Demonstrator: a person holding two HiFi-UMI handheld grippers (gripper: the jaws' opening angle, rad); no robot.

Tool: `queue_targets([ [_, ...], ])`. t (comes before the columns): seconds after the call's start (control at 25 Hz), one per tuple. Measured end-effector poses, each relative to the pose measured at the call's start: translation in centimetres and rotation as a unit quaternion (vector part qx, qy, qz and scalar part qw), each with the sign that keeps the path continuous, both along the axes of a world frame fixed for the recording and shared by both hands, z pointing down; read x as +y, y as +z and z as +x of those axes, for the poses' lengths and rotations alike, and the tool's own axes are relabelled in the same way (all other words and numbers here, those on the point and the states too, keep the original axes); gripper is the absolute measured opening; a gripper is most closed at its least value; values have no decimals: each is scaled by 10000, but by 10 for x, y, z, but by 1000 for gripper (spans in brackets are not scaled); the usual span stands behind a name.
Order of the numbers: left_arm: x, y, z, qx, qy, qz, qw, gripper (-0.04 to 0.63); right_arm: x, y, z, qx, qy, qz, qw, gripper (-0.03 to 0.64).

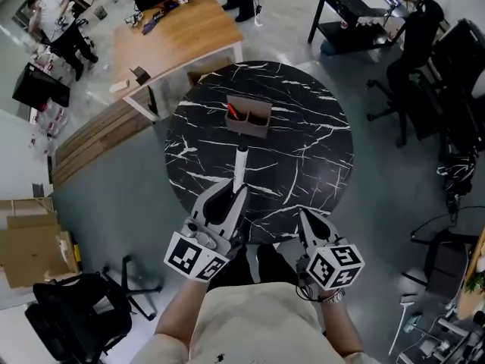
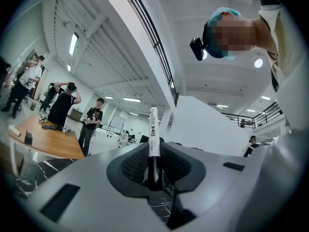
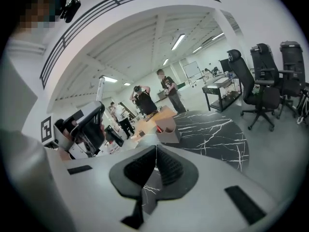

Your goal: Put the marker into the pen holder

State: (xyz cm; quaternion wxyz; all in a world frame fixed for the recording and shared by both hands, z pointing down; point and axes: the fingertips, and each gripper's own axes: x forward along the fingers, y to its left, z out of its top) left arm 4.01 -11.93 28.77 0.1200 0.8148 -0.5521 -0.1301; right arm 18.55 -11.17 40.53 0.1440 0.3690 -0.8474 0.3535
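Note:
A white marker (image 1: 241,165) with a black lower end stands clamped in my left gripper (image 1: 236,193), which is shut on it above the near edge of the round black marble table (image 1: 318,150). In the left gripper view the marker (image 2: 153,132) rises upright from between the jaws of the left gripper (image 2: 154,177). The brown pen holder (image 1: 248,117) stands farther back on the table, with red pens in its left compartment, apart from the marker tip. My right gripper (image 1: 306,220) is shut and empty at the table's near right; the right gripper view shows the right gripper (image 3: 155,152), the holder (image 3: 166,130) and the left gripper (image 3: 87,124).
A wooden table (image 1: 178,27) stands behind the marble one at the back left. A black desk (image 1: 356,10) and office chairs (image 1: 413,51) are at the back right. Cardboard boxes (image 1: 26,237) and a black chair (image 1: 76,317) sit on the floor at the left. Several people stand far off.

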Motion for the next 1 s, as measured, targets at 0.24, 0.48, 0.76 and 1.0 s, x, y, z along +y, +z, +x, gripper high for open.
queue_targets([
  [0.24,-65,39,-18,-137,202,-193,9995,78,-32,11,-19,166,138,-120,9997,15],
  [0.48,-133,83,-49,-127,420,-382,9983,78,-62,23,-37,415,559,-336,9970,15],
  [0.76,-188,133,-68,-15,597,-672,9960,78,-75,43,-48,742,871,-622,9915,15],
  [1.0,-219,182,-75,21,624,-1017,9929,78,-73,63,-54,931,1032,-938,9858,15],
])
